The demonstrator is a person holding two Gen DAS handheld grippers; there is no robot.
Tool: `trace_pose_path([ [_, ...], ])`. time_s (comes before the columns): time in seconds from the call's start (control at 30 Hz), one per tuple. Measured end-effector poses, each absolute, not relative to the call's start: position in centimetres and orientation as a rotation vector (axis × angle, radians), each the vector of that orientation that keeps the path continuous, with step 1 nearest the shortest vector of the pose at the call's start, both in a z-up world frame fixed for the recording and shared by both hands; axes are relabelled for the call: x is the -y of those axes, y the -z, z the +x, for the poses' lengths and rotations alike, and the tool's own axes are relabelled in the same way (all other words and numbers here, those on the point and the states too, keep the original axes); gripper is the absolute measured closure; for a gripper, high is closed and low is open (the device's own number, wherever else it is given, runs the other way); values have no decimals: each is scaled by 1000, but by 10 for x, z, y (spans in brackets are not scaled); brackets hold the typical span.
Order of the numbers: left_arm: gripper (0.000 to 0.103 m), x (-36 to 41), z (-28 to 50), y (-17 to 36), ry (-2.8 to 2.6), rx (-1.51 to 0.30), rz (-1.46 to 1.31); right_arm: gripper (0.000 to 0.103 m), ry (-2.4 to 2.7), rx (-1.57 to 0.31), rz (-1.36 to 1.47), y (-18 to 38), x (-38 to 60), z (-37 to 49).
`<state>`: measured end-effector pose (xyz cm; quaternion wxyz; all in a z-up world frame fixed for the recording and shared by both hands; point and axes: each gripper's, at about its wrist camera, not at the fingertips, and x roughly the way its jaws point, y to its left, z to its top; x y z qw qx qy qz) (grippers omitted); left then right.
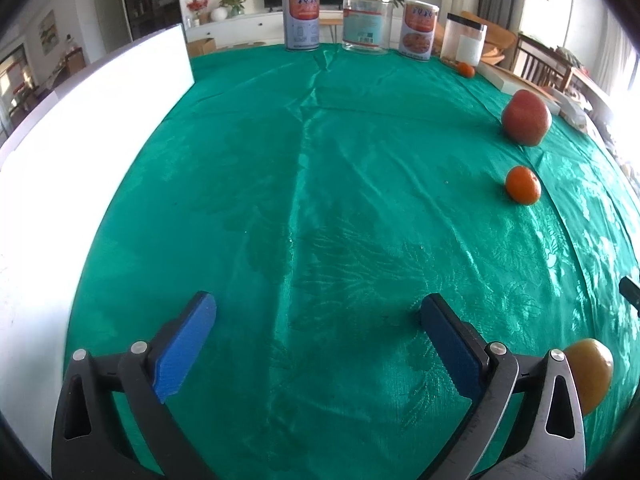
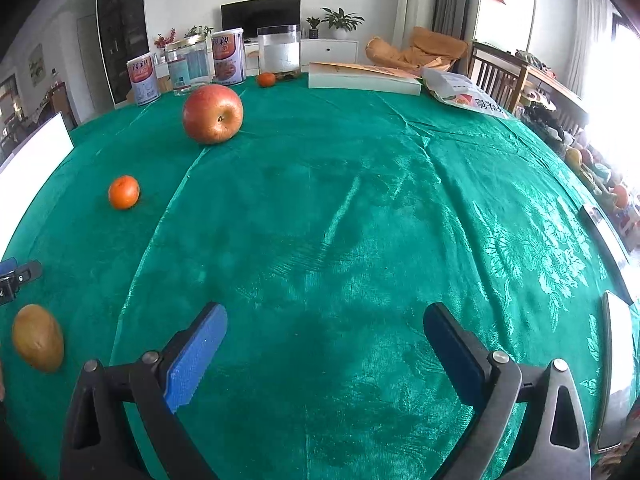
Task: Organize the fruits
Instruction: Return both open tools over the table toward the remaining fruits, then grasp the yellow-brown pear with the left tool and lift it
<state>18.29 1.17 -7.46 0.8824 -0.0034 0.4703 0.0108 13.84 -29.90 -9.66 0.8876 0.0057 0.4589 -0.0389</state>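
Both the left tool (image 1: 318, 316) and right tool (image 2: 325, 326) gape wide and empty above the table (image 2: 360, 200), with an apple (image 2: 213, 113), tangerine (image 2: 124, 191) and kiwi (image 2: 38, 337) lying apart.

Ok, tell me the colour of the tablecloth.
Green, with a shiny woven leaf pattern; the tablecloth shows best in the right wrist view.

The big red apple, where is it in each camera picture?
Left wrist view: the apple sits far right, above the near tangerine.
Right wrist view: the apple sits upper left, its stem dimple facing the camera, above the same tangerine.
Shared landmark: the clear glass jar at the table's far edge, seen in the right view too, behind the apple.
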Motion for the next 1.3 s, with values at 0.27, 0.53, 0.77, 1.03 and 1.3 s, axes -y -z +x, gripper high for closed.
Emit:
trace_pose_path([
  [0.27,0,-11,182,75,-25,-979,-5,5,94,-970,28,100,303,139],
  [0.53,2,-21,175,70,97,-959,-93,5,100,-979,91,101,312,139],
  [0.77,2,17,114,28,450,-817,-115,5,96,-978,130,101,317,137],
  [1.03,5,94,115,52,466,-879,56,5,100,-975,134,101,317,136],
  [1.3,52,55,126,51,366,-915,-51,5,97,-976,136,101,317,137],
])
